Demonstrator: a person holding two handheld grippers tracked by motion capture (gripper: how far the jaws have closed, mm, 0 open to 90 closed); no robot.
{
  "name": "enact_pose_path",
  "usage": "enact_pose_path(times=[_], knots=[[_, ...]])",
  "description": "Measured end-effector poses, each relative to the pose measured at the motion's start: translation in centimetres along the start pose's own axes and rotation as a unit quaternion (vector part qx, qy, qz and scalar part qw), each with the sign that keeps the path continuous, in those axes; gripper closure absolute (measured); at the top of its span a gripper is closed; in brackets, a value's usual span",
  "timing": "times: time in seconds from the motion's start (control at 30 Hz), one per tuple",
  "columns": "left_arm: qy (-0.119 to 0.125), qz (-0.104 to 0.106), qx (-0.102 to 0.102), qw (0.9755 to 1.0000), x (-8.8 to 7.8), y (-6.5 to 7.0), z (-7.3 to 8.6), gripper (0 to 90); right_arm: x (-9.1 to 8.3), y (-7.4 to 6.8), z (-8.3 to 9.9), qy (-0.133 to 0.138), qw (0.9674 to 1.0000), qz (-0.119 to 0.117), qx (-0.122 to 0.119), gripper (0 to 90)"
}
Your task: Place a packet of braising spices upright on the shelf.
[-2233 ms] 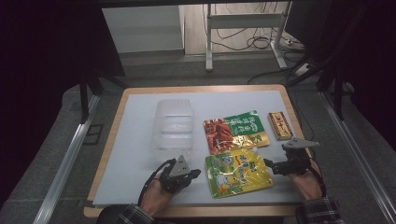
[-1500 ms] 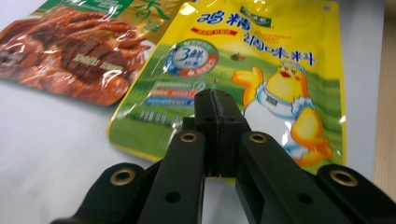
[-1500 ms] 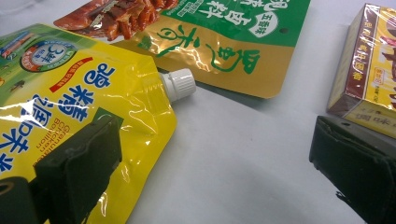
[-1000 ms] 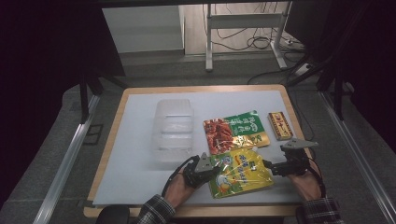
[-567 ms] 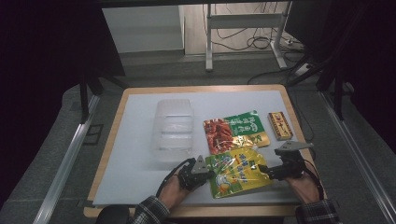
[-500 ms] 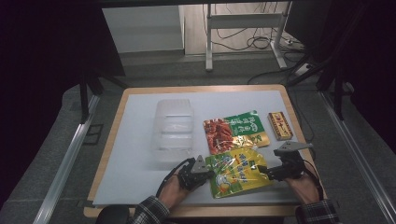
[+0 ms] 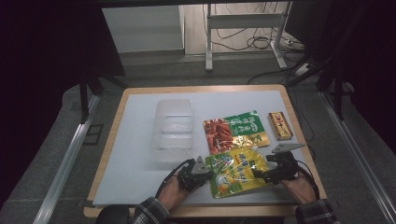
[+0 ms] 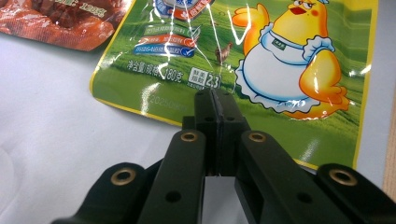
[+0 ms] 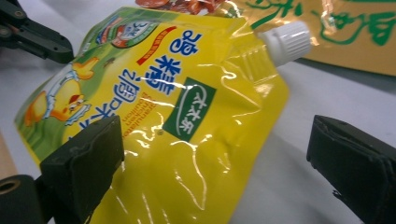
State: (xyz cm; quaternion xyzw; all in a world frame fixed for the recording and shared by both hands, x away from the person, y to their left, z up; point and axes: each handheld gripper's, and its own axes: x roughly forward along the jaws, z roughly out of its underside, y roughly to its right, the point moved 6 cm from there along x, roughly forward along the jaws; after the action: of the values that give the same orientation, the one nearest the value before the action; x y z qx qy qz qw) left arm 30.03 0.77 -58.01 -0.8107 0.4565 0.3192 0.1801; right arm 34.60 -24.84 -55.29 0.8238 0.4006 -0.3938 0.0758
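**Yellow pouch flanked by both hand-held grippers, near bench front edge**

High view: yellow spouted pouch (image 7: pixel 237 171) lies flat by the front edge, right of centre. Left hand-held gripper (image 7: pixel 201 173) at its left edge, right hand-held gripper (image 7: pixel 261 174) at its right. Clear tray (image 7: pixel 173 128) mid-bench, red-green packet (image 7: pixel 235 131) and small box (image 7: pixel 279 125) behind. White bench top (image 7: pixel 135 140), dark room, cables on floor.

Left gripper view: jaws closed, nothing between, tips over pouch's bottom edge (image 8: pixel 224 79).

Right gripper view: jaws wide apart, straddling pouch near white cap (image 9: pixel 285 42). Glossy soft film, likely slippery, light; grab a flat seam edge or the stiff spout.

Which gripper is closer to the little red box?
Right. The right gripper sits just below the red box, at the yellow pouch's right edge; the left gripper is across the pouch.
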Motion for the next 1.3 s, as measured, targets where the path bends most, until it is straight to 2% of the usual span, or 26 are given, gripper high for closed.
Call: enact_pose_path(times=[0.03,0.13,0.27,0.6,0.93,1.0,1.1,1.17,1.2,1.27,1.3], knots=[[0.003,0.001,-0.006,1.0,0.0,0.1,0.0,90.0,0.1,-0.1,0.0,-0.003,1.0,-0.006,0.002,4.8],[-0.001,-0.001,-0.001,1.0,0.0,0.0,0.0,90.0,0.5,-0.4,0.1,-0.01,0.9997,-0.022,0.007,5.2],[0.0,0.001,-0.006,1.0,0.0,0.1,0.0,90.0,1.0,-0.8,0.1,-0.021,0.9987,-0.044,0.012,5.8],[0.0,0.003,-0.008,1.0,-0.1,0.0,0.1,90.0,1.7,-1.5,-0.2,-0.026,0.9964,-0.076,0.029,6.8],[-0.005,0.004,-0.003,1.0,-0.2,-0.1,0.1,90.0,1.1,-2.0,-1.2,-0.001,0.9937,-0.097,0.056,6.2],[-0.008,-0.002,-0.001,1.0,-0.3,-0.1,0.1,87.5,1.0,-2.2,-1.5,-0.002,0.994,-0.092,0.059,12.6],[-0.01,-0.004,-0.006,0.9999,-0.4,-0.2,0.3,84.5,0.6,-2.7,-2.1,0.012,0.9944,-0.085,0.062,36.2],[-0.008,-0.009,-0.006,0.9999,-0.3,-0.1,0.3,84.2,0.4,-2.8,-2.3,0.02,0.9944,-0.078,0.067,46.9],[-0.01,-0.016,0.001,0.9998,-0.3,0.0,0.2,82.9,0.1,-2.8,-2.5,0.029,0.9945,-0.074,0.068,55.4],[-0.01,-0.027,0.006,0.9996,-0.4,0.1,0.3,82.1,0.0,-2.7,-2.5,0.028,0.9947,-0.07,0.07,56.8],[-0.011,-0.028,0.009,0.9995,-0.4,0.0,0.3,81.4,-0.2,-2.7,-2.5,0.031,0.9941,-0.071,0.076,60.4]])
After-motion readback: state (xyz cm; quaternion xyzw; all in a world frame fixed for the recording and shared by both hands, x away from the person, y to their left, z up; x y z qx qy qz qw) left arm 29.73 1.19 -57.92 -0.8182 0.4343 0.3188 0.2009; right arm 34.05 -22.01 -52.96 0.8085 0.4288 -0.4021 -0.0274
